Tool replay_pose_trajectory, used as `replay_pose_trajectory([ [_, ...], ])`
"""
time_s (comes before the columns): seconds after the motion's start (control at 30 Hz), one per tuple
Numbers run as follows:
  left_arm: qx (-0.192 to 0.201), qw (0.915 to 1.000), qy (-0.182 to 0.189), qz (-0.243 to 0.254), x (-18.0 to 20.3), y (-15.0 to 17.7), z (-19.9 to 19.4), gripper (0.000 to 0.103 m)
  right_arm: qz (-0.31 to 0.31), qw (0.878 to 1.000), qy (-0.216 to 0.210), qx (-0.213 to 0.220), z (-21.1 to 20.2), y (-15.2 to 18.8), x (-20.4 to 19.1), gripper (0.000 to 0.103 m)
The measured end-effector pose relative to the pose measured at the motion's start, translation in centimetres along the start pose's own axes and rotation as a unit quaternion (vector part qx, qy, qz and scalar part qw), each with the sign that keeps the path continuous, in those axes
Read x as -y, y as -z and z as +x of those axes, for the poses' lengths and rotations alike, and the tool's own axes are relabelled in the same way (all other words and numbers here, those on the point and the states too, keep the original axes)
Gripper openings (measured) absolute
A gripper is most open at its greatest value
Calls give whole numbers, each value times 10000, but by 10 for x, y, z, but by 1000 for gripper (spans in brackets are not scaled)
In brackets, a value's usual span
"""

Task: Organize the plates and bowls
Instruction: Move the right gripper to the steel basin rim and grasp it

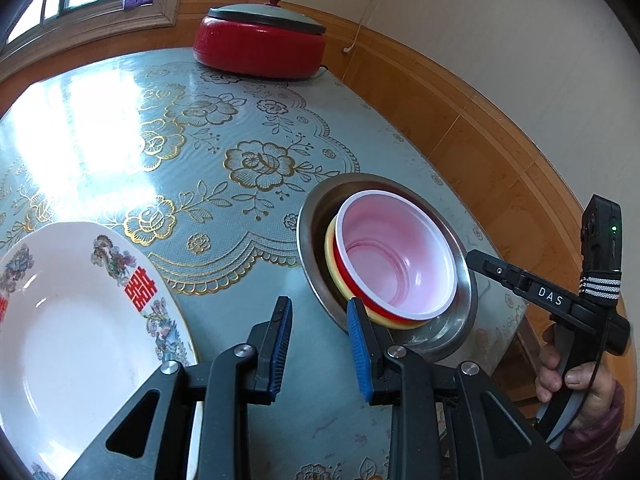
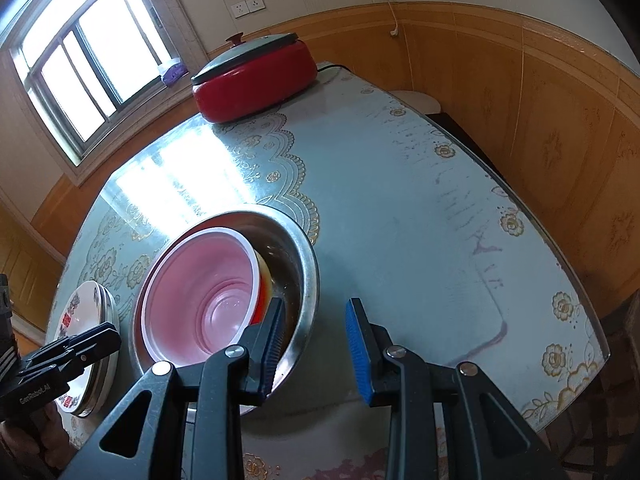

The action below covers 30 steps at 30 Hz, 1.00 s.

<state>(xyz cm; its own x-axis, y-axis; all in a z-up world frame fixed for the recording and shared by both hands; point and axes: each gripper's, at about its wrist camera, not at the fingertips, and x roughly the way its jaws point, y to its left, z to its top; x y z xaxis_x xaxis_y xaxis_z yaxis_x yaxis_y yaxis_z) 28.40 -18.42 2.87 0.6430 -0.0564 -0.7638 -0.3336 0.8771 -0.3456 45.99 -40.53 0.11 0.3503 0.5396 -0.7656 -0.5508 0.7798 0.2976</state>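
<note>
A steel bowl (image 1: 320, 216) stands on the table with a yellow bowl (image 1: 334, 276) and a red bowl with a pink inside (image 1: 400, 256) nested in it. A white plate with red characters (image 1: 80, 320) lies to its left. My left gripper (image 1: 320, 344) hovers open over bare tablecloth between plate and steel bowl, its right finger close to the bowl's near rim. My right gripper (image 2: 316, 340) is open at the steel bowl's (image 2: 308, 264) right rim, left finger over the bowl and right finger outside it, with nothing pressed. The red bowl (image 2: 200, 280) sits inside.
A red electric pot with a grey lid (image 1: 260, 40) stands at the table's back edge. The plate tops a small stack (image 2: 90, 312) at the left. The table's right edge (image 2: 560, 248) runs along a wood-panelled wall. A hand (image 1: 576, 384) holds the right gripper's handle.
</note>
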Motion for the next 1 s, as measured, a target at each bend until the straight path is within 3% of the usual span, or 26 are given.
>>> replay_pose_trajectory([
  [0.3, -28, 9999, -15, -114, 2, 0, 8, 29, -102, 9999, -90, -88, 12, -1, -3, 31],
  [0.73, 24, 9992, -384, -118, 3, -17, 28, 29, -471, 9983, 228, -243, 35, -4, -10, 31],
  [1.0, -156, 9987, -468, -93, 0, -27, 49, 29, -455, 9983, 231, -293, 46, -10, -9, 31],
])
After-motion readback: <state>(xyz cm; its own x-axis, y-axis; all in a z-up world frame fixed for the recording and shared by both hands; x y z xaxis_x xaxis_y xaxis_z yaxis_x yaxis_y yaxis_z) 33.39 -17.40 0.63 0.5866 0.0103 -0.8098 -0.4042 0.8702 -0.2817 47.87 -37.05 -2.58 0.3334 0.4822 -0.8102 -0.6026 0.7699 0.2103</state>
